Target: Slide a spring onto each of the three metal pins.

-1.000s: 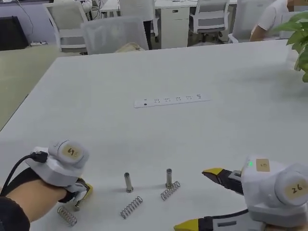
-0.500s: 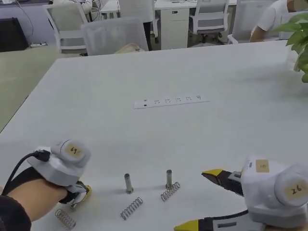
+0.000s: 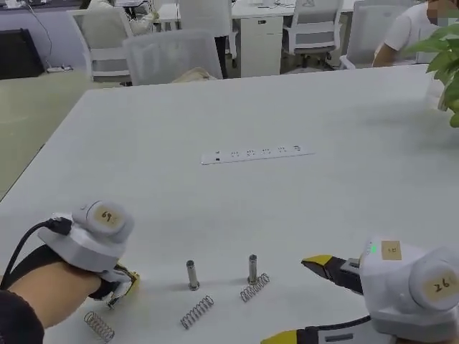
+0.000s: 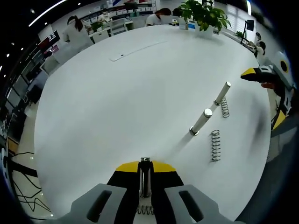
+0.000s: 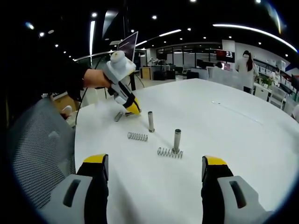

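White workbench [image 3: 143, 158] in an open office; grey chairs [image 3: 168, 54] along the top of the head view, power strip [image 3: 256, 153] flat mid-frame, plant [image 3: 446, 61] at the upper right edge; left gripper [image 3: 122, 285] sits lower left in the head view, tips angled down at the bench; left gripper view has its jaws closed tight on the third pin [image 4: 145, 177], which runs straight up between the yellow tips at bottom centre; left spring [image 3: 99, 326] lies flat at the bottom left of the head view, just below that gripper, loose on the bench; right gripper [image 3: 303, 299] is lower right in the head view, jaws spread wide, gripping nothing and touching nothing; right gripper view has its two yellow-capped jaws far apart at the bottom with bare bench between them; left standing pin [image 3: 192, 274] and right standing pin [image 3: 252, 268] are both upright on the bench, bottom centre of the head view, between the two grippers; middle spring [image 3: 196, 312] lies flat just below the left standing pin, apart from it; right spring [image 3: 254, 287] lies flat at the foot of the right standing pin, looks to touch its base; all three springs lie loose on the bench beside the pins
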Demonstrator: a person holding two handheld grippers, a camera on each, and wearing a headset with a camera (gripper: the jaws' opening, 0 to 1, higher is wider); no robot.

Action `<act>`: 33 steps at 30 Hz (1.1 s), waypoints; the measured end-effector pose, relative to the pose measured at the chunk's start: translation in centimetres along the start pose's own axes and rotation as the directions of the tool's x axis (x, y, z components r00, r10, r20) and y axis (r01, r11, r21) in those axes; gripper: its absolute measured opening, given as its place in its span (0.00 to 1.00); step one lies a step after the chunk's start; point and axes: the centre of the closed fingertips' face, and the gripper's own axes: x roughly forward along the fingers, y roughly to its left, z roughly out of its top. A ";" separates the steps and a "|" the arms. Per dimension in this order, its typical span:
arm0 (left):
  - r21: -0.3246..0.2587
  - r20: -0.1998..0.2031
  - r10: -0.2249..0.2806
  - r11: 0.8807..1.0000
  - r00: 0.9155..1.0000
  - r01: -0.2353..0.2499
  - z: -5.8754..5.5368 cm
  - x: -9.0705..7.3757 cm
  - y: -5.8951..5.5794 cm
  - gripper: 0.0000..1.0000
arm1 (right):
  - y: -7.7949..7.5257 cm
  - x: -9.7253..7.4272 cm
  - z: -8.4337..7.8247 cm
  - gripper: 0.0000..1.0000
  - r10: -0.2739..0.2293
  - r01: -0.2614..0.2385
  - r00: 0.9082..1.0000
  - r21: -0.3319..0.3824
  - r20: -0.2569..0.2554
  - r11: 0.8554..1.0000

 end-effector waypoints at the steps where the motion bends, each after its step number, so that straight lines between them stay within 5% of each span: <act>1: -0.002 0.004 -0.001 1.000 1.000 0.001 0.1 -0.2 0.0 0.00 | 0.0 0.0 0.0 0.81 0.000 0.000 1.000 -0.001 -0.001 1.000; 33: -0.098 0.098 0.001 0.995 0.995 0.008 -0.9 -3.4 -0.4 0.00 | 0.7 0.1 0.4 0.81 0.016 -0.016 1.000 -0.042 -0.016 0.999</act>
